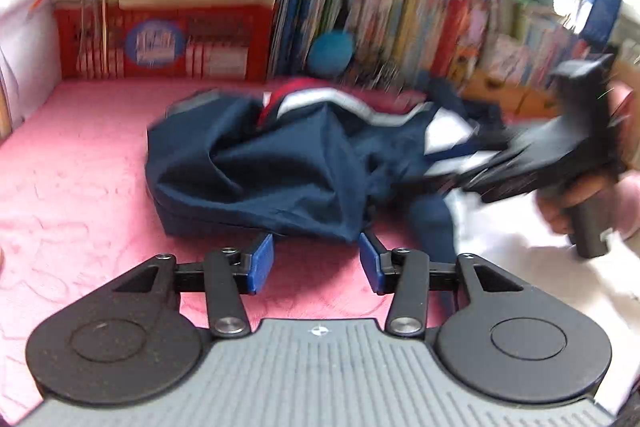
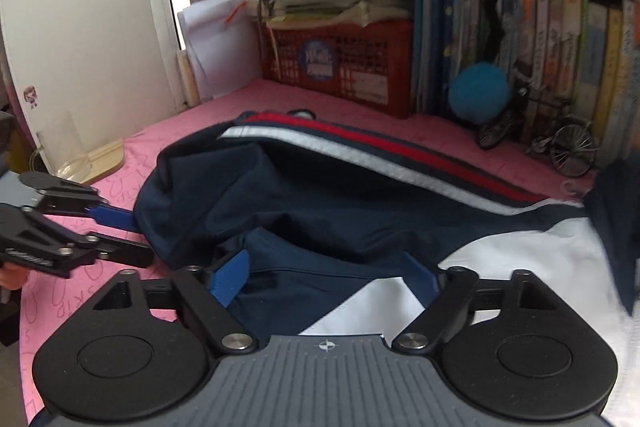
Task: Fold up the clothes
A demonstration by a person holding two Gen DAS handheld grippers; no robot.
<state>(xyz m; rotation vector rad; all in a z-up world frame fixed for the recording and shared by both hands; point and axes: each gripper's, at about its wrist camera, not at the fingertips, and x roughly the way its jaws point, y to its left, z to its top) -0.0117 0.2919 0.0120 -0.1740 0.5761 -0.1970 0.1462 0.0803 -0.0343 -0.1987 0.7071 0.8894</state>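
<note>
A navy jacket (image 1: 260,179) with red and white stripes and white panels lies crumpled on the pink mat (image 1: 80,167). My left gripper (image 1: 316,263) is open just short of the jacket's near hem, with nothing between its blue pads. In the right wrist view the jacket (image 2: 340,219) spreads across the mat (image 2: 360,107). My right gripper (image 2: 325,277) stands wide open over the navy and white cloth, which lies under its fingers. The left gripper (image 2: 120,235) shows at the jacket's left edge. In the left wrist view the right gripper (image 1: 476,179) is blurred, held by a hand (image 1: 560,207).
At the back stand a red crate (image 1: 160,43) under stacked papers, a row of books (image 1: 400,19) and a blue pompom (image 1: 332,51). A miniature bicycle (image 2: 560,143) sits by the books at right. A clear plastic stand (image 2: 68,151) is at the mat's left edge.
</note>
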